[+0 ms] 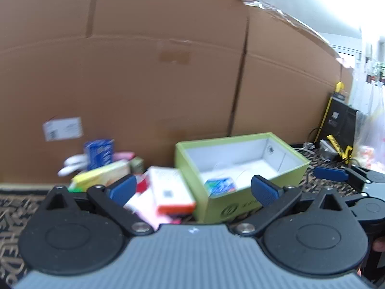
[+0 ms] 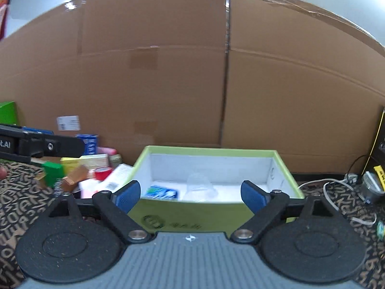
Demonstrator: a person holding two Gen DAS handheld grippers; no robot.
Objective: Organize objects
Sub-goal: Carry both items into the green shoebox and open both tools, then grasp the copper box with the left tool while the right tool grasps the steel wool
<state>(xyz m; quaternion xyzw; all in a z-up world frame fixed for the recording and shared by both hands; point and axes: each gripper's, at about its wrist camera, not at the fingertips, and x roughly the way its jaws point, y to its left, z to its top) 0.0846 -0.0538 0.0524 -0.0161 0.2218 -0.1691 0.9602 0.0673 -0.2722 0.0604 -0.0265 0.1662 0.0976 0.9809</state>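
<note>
A lime-green box (image 1: 243,137) (image 2: 211,149) with a white inside stands open against the cardboard. In it lie a small blue-green packet (image 1: 220,186) (image 2: 160,192) and a clear plastic piece (image 2: 199,187). Left of it is a heap of packages: a white carton with an orange end (image 1: 169,190), a yellow carton (image 1: 101,174) (image 2: 72,163), a blue carton (image 1: 98,153) (image 2: 87,142), a red tape roll (image 2: 103,172) and a green block (image 2: 53,171). My left gripper (image 1: 192,189) is open and empty over the heap's right edge. My right gripper (image 2: 191,194) is open and empty before the box.
A tall cardboard wall (image 1: 168,72) (image 2: 192,84) closes off the back. At the right stand a black-and-yellow device (image 1: 339,120), a white cable (image 2: 332,192) and a plug. A brown patterned cloth (image 2: 21,207) covers the surface.
</note>
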